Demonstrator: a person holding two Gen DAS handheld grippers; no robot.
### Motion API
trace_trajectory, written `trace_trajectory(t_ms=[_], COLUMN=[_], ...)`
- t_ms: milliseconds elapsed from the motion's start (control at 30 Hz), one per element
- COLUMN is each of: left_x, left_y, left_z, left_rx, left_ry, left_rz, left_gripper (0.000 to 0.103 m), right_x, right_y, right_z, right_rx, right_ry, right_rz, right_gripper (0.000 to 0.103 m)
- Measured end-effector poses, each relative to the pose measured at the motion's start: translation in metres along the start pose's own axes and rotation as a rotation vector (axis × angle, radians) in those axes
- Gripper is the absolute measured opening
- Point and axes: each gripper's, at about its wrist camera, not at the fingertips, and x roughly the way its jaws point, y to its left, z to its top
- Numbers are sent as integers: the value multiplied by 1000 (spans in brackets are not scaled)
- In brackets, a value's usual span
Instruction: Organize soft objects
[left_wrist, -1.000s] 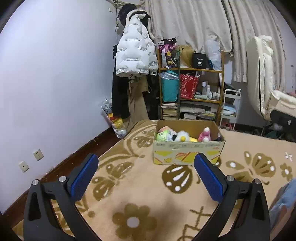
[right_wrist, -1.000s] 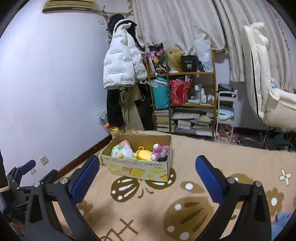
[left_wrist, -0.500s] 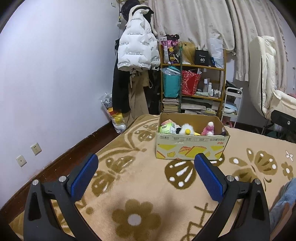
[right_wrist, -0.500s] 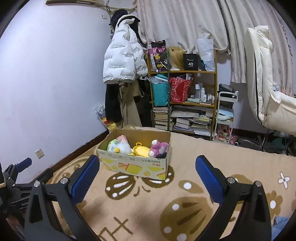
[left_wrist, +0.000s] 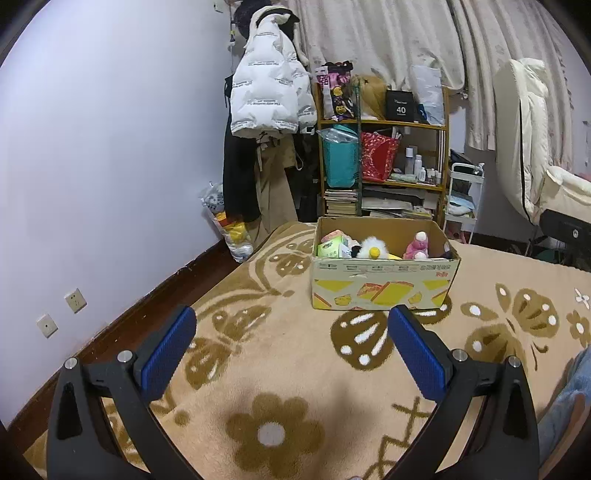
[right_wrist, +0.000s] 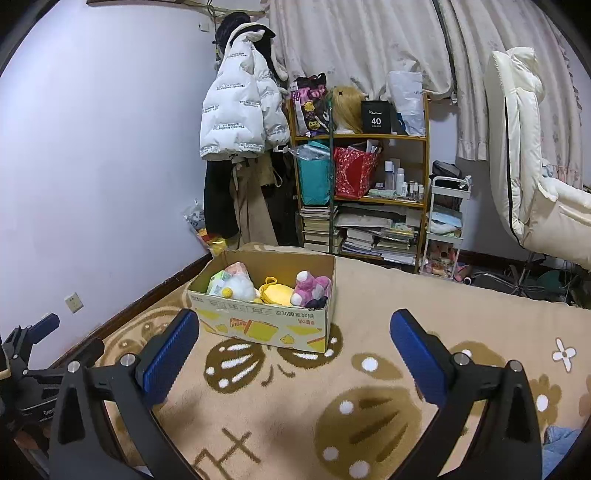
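A cardboard box (left_wrist: 384, 286) (right_wrist: 266, 325) stands on the patterned carpet some way ahead of both grippers. Inside it lie soft toys: a white fluffy one (left_wrist: 371, 248) (right_wrist: 240, 288), a pink plush (left_wrist: 417, 246) (right_wrist: 310, 286), a yellow pouch (right_wrist: 275, 291) and a green pack (left_wrist: 330, 248) (right_wrist: 217, 281). My left gripper (left_wrist: 291, 343) is open above the carpet, short of the box, with nothing between its blue pads. My right gripper (right_wrist: 293, 345) is open too and holds nothing. The left gripper's tool (right_wrist: 29, 354) shows at the left edge of the right wrist view.
A shelf unit (left_wrist: 384, 162) (right_wrist: 364, 192) with books, bags and bottles stands behind the box. Coats hang on a rack (left_wrist: 266, 122) (right_wrist: 240, 140) by the wall. A cream recliner (left_wrist: 535, 155) (right_wrist: 528, 166) is at the right, a white trolley (right_wrist: 445, 229) beside the shelf. A person's blue-clad leg (left_wrist: 569, 413) is at bottom right.
Both cameras have tilted slightly upward, so the box and its surroundings sit lower in the frames. Both grippers stay open and hold nothing.
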Motion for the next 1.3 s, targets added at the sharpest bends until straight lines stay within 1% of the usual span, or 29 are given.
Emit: trace_trajectory(t_ms=[233,500,733,1300], left_x=[0,-2,-4,-3], left_y=[-2,-2,-1,-1], left_z=[0,1,1,0], left_rx=[14,5,6,3], left_ry=[0,-3,-11,-3], left_rz=[-4,6,2,-3], left_gripper=[102,102,102,102], right_x=[0,0,0,-3], right_y=[-1,-1,-2,-5], right_z=[1,1,1,2], right_rx=[0,0,-2,1], right_ry=[1,1,1,-9], right_rz=[1,0,2,-3], right_gripper=[103,103,103,103])
